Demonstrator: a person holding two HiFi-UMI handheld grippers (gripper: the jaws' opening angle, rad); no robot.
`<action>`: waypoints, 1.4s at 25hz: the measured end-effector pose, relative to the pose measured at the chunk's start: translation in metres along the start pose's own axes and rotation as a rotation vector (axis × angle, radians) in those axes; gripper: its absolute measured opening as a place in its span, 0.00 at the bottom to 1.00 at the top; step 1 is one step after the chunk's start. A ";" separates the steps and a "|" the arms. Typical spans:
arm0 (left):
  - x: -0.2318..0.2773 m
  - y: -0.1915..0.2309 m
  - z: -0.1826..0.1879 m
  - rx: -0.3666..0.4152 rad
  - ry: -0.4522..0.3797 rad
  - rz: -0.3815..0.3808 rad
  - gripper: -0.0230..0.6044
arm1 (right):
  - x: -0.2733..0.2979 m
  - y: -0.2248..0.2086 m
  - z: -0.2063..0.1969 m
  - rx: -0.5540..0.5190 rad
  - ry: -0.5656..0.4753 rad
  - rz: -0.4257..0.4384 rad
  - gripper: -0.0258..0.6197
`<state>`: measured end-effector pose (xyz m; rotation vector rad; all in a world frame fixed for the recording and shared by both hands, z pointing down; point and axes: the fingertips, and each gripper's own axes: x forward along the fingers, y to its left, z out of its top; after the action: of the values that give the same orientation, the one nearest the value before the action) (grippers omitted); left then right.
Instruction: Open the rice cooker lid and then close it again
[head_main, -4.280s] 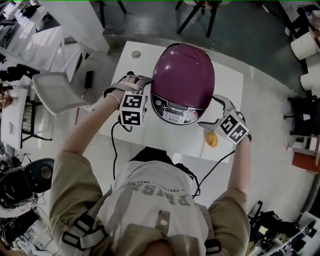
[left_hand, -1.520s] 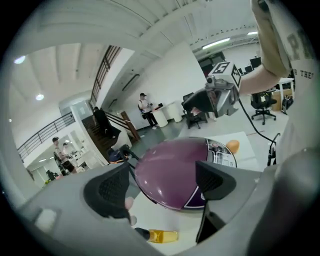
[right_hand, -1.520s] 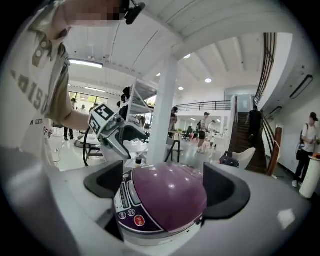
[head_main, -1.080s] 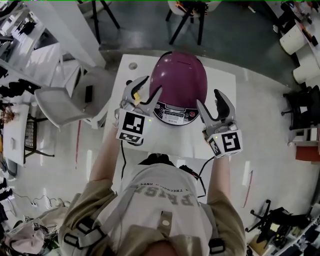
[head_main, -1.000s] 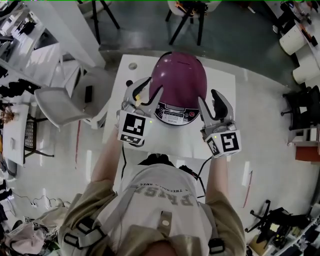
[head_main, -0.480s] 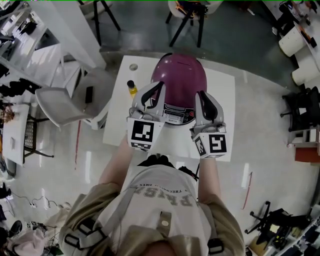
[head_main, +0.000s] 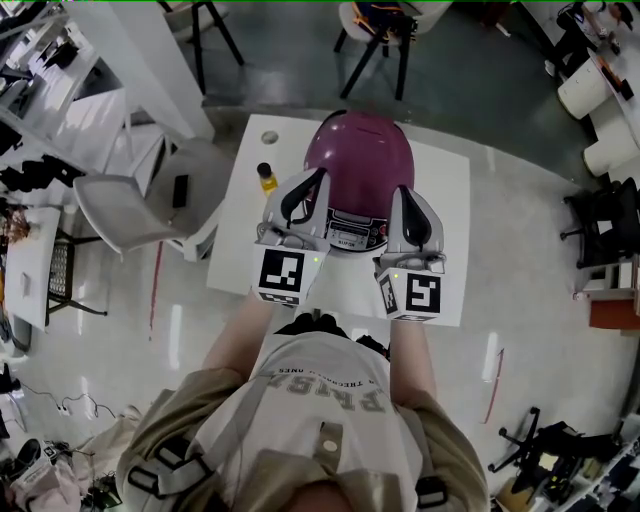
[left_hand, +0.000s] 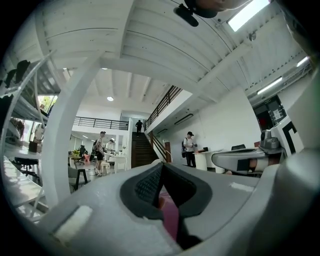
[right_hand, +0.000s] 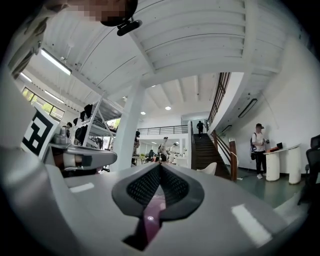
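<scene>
Just short of the rice cooker (head_main: 358, 160), which sits lid shut on the bench (head_main: 447, 195), your left claw (head_main: 316, 180) and right claw (head_main: 404, 193) have just pinched shut, empty; keep them off its control panel (head_main: 350, 233).

On table (head_main: 450, 200), bottle (head_main: 266, 178) stands left of rice cooker (head_main: 360, 160).

The shirt (head_main: 325, 400) letters, upside down, are too blurred to read. The cooker panel (head_main: 348, 232) print is too small. The left cube (head_main: 283, 275) and right cube (head_main: 412, 295) show only coded squares.
</scene>
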<state>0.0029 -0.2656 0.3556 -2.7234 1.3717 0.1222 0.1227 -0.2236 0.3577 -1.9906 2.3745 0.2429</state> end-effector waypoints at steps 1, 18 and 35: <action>0.000 0.001 0.001 -0.001 -0.005 0.001 0.05 | 0.001 0.001 0.001 -0.007 -0.003 -0.002 0.04; 0.006 -0.006 0.001 -0.018 -0.043 -0.017 0.05 | 0.003 -0.002 0.008 -0.100 -0.044 -0.048 0.04; 0.012 -0.013 -0.006 0.002 -0.034 -0.031 0.05 | 0.005 -0.006 0.005 -0.136 -0.035 -0.042 0.04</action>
<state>0.0206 -0.2685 0.3608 -2.7268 1.3195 0.1635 0.1269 -0.2287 0.3515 -2.0708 2.3513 0.4450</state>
